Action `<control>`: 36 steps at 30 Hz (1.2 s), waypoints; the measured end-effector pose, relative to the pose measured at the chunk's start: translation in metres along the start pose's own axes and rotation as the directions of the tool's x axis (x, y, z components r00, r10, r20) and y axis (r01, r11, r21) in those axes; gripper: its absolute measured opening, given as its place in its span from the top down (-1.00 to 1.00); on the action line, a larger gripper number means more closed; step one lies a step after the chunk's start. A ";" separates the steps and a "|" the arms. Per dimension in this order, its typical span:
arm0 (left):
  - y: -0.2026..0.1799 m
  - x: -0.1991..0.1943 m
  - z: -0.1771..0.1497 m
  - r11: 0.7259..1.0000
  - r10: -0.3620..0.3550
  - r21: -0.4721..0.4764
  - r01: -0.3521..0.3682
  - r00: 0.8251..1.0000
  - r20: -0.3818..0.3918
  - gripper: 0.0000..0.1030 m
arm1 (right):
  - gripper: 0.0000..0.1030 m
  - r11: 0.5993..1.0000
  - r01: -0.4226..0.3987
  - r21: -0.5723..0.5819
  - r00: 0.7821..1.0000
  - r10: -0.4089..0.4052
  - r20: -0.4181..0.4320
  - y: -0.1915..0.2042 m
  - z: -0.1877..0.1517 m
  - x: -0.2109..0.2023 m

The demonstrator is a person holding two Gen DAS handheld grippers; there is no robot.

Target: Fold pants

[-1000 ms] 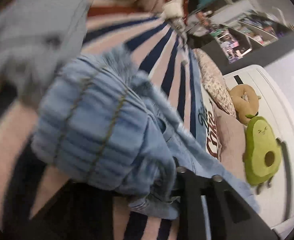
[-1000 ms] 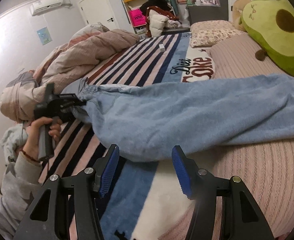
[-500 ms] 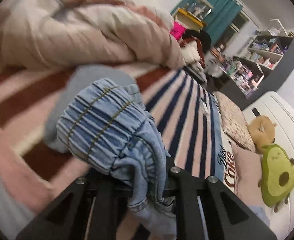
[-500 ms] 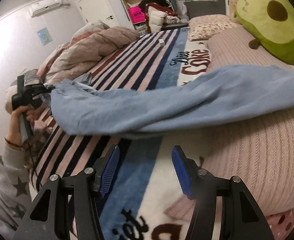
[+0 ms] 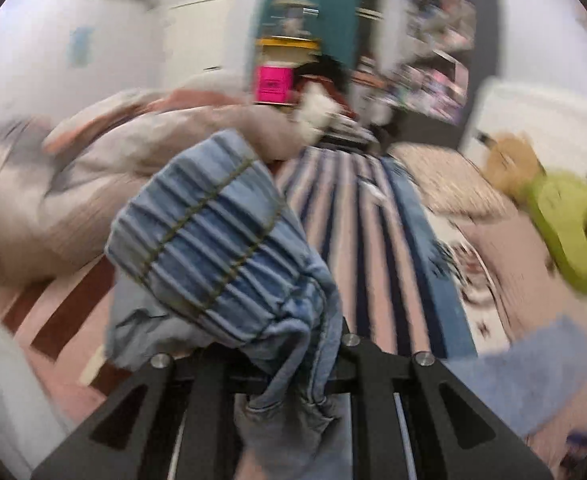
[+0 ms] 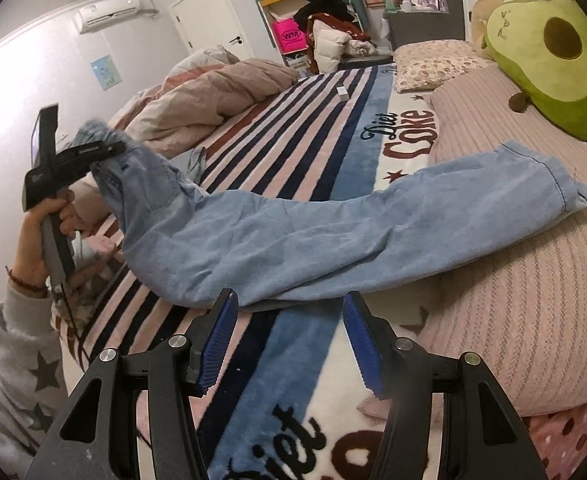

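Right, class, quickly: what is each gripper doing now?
Left gripper: shut on the jeans at the waistband.
Right gripper: open, holding nothing.

Since a second ago we have swung our left tongs (image 6: pixel 107 148) up and back with the jeans' waistband (image 5: pixel 209 236), so the jeans (image 6: pixel 333 232) have slid across the bed until their hem (image 6: pixel 557 184) now shows on the pink cover (image 6: pixel 533 280).
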State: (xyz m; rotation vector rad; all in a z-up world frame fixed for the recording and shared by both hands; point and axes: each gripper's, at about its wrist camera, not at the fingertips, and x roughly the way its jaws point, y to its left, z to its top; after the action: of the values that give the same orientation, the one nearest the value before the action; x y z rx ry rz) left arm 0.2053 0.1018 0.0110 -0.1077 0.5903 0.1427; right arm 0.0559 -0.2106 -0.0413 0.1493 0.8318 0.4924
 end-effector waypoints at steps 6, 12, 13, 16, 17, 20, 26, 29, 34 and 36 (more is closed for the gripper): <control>-0.084 0.017 -0.036 0.963 -0.205 0.155 0.221 0.972 -0.111 0.76 | 0.02 1.000 0.005 0.012 1.000 -0.005 -0.010 -0.009 -0.002 0.005; -0.150 0.038 -0.087 0.872 -0.270 0.341 0.352 0.926 -0.265 0.76 | 0.02 1.000 0.008 0.028 0.999 -0.008 -0.032 -0.019 -0.003 0.016; -0.153 0.040 -0.093 0.867 -0.261 0.355 0.349 0.926 -0.272 0.76 | 0.02 0.999 0.009 0.031 0.999 -0.008 -0.036 -0.021 -0.003 0.019; -0.154 0.046 -0.100 0.857 -0.258 0.358 0.370 0.910 -0.324 0.68 | 0.02 0.999 0.009 0.038 0.999 -0.007 -0.048 -0.025 -0.003 0.025; -0.153 0.046 -0.100 0.853 -0.257 0.360 0.377 0.905 -0.339 0.66 | 0.02 0.999 0.008 0.041 0.999 -0.006 -0.052 -0.026 -0.003 0.027; -0.149 0.037 -0.105 0.843 -0.261 0.367 0.392 0.897 -0.357 0.63 | 0.02 0.999 0.003 0.052 0.998 0.000 -0.058 -0.027 -0.002 0.032; -0.124 0.027 -0.114 0.840 -0.308 0.315 0.442 0.866 -0.394 0.54 | 0.02 0.996 -0.030 0.084 0.998 0.034 -0.051 -0.025 0.003 0.039; -0.122 0.028 -0.124 0.829 -0.317 0.321 0.457 0.858 -0.404 0.46 | 0.01 0.995 -0.042 0.085 0.997 0.047 -0.055 -0.019 0.008 0.045; -0.119 0.035 -0.129 0.804 -0.382 0.260 0.534 0.800 -0.463 -0.17 | 0.01 0.997 -0.038 0.072 0.997 0.043 -0.059 -0.006 0.016 0.052; -0.116 0.032 -0.130 0.752 -0.491 0.164 0.638 0.708 -0.508 -0.99 | 0.01 0.997 -0.034 0.063 0.998 0.037 -0.052 -0.004 0.018 0.050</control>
State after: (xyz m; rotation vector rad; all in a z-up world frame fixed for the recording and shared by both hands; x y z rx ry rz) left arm 0.1800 -0.0280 -0.1068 0.0092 0.9989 -0.6191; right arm 0.0990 -0.1890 -0.0643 0.2090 0.8979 0.5062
